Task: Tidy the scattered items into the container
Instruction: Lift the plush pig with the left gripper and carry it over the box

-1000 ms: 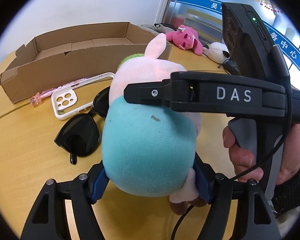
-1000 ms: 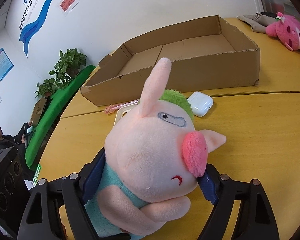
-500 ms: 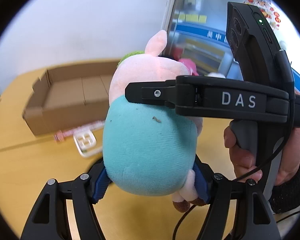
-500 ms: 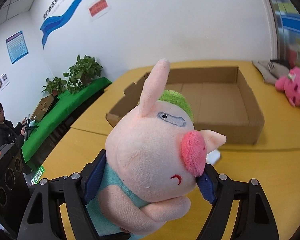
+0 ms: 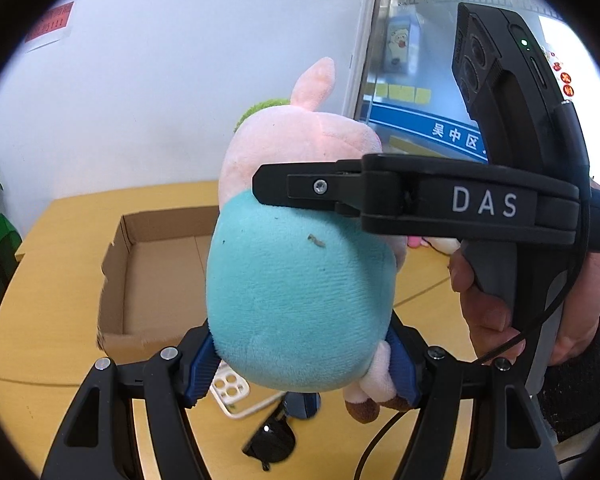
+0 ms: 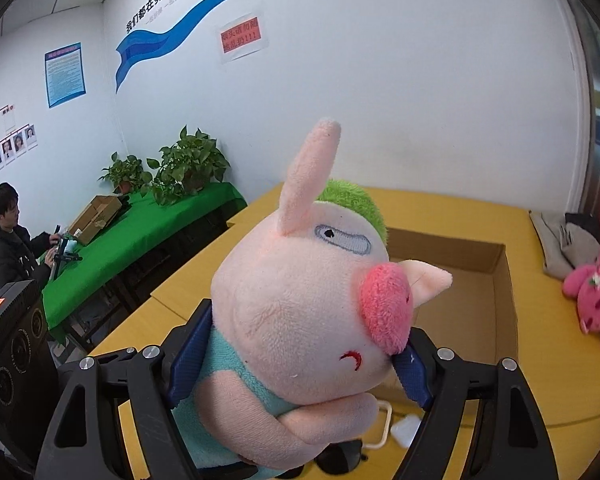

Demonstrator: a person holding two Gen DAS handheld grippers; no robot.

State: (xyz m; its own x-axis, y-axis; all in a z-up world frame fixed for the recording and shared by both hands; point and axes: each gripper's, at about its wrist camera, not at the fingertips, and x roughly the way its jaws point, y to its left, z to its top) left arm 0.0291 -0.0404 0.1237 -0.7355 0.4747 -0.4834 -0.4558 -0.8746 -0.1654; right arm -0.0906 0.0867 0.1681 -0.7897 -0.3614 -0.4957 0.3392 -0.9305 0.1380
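Observation:
A plush pig (image 5: 300, 288) with a pink head, green hair tuft and teal body hangs in the air above the yellow table (image 5: 52, 280). My left gripper (image 5: 302, 364) is shut on its teal body, blue pads pressed into both sides. My right gripper (image 6: 300, 368) is shut on the plush pig (image 6: 300, 312) at its head and neck; one of its fingers (image 5: 340, 190) crosses the pig's back in the left wrist view, with a hand (image 5: 484, 308) on its handle. The open cardboard box (image 5: 156, 272) lies below and beyond the pig, and its far corner (image 6: 496, 280) shows behind the snout.
On the table under the pig lie a white phone case (image 5: 232, 392), black sunglasses (image 5: 270, 444) and a white earbuds case (image 6: 406, 430). A pink plush toy (image 6: 596, 296) and grey cloth (image 6: 564, 240) sit at the right. A seated person (image 6: 8, 240) is beside a green-covered table (image 6: 140, 232).
Both grippers have risen together with the pig held between them. The table, box and small items have dropped lower in both views, and more wall shows.

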